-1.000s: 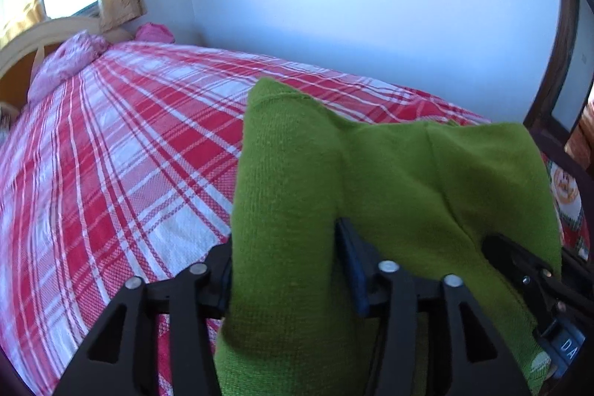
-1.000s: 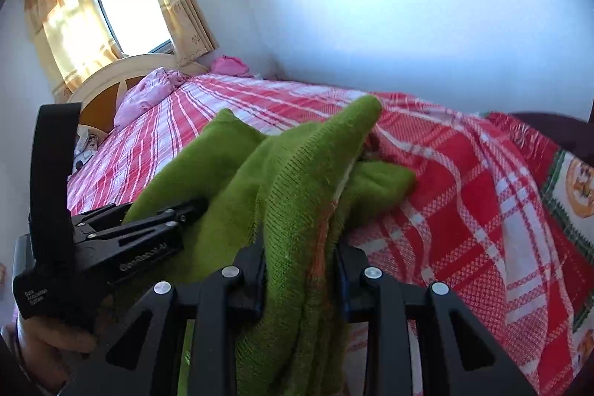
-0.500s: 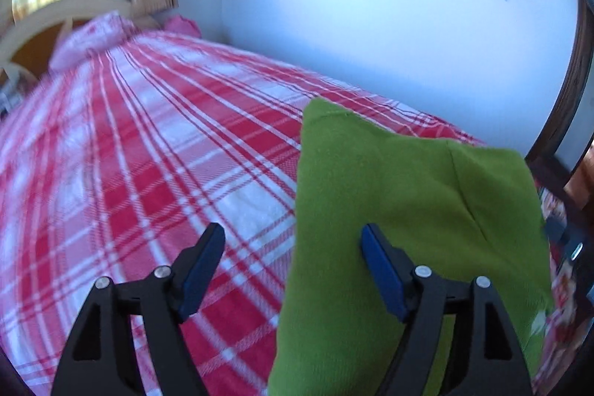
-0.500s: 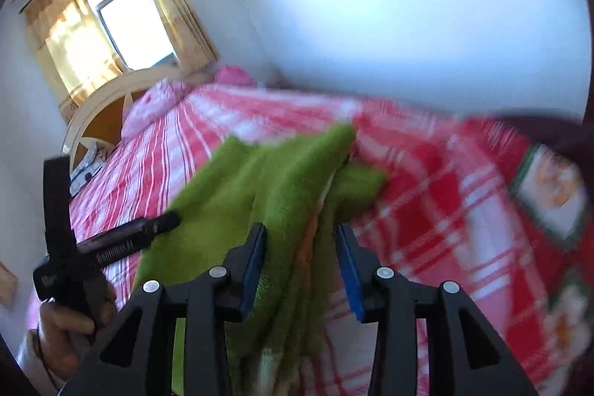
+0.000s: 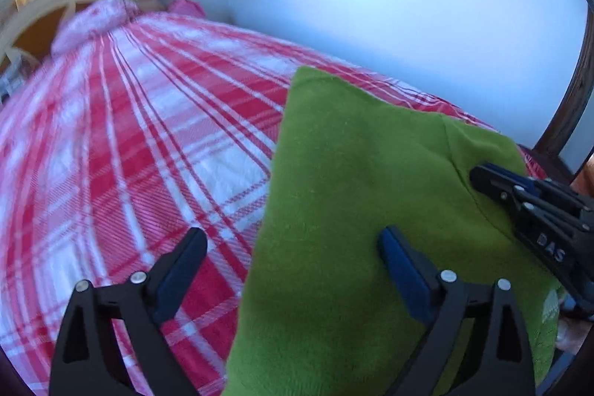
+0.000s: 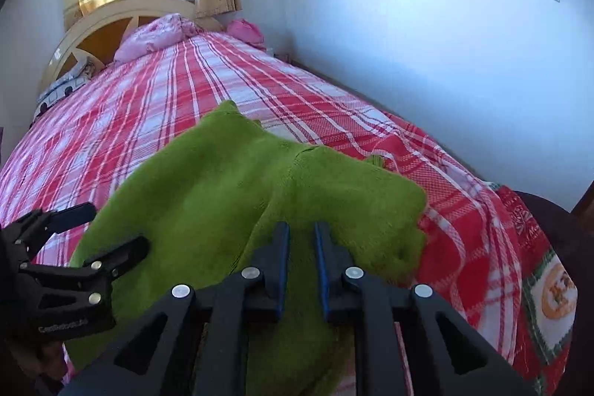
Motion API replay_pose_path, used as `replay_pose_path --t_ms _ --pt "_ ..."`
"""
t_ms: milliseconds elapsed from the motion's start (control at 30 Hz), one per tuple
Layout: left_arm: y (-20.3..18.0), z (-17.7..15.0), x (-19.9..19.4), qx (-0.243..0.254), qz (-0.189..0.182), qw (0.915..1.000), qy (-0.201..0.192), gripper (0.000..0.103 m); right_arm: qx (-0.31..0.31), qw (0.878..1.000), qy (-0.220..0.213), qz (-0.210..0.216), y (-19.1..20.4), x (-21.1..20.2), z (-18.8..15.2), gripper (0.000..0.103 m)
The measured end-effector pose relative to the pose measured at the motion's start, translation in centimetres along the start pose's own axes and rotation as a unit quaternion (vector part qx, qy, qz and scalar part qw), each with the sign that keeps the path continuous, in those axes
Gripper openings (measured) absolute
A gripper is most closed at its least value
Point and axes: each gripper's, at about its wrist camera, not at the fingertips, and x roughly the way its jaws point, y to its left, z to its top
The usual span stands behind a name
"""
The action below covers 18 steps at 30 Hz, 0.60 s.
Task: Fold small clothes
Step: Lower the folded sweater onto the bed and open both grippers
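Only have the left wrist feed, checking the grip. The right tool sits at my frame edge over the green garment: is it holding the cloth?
Observer: The right tool has its jaws closing, almost together, low over the green garment; I can't tell whether a fold is pinched.
Operator: Where is the garment's right edge?
Observer: It ends on the plaid bedspread, short of the embroidered cloth.

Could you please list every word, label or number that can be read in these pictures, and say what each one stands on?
"DAS": white letters on the right hand-held gripper, cut off by the frame edge.
White lettering on the left hand-held gripper: too blurred to read.
Script on the red printed cloth at the bed's foot: too small to read.
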Motion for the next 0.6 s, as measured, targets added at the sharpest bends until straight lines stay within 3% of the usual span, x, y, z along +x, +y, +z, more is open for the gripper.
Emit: replay_pose_path --t_ms 167,300,433,600 --pt "0.1 0.4 1.0 -0.012 -0.016 0.9997 0.014 0.101 -0.019 1.0 0.004 -0.005 -0.2 2.3 0.9 0.011" --pt "1.1 0.6 2.0 -0.033 -0.039 0.9984 0.024 0.103 -0.051 0.998 0.0 -0.035 1.4 4.2 1.5 0.011" --pt "0.6 0.4 1.5 -0.022 -0.029 0.9991 0.021 0.103 -0.051 0.998 -0.006 -0.03 1.2 3.9 1.4 0.01" --pt "2.0 -0.7 0.1 -0.051 -0.042 0.9971 0.038 0.103 -0.07 0.996 -0.014 -0.056 2.3 2.0 0.8 0.013"
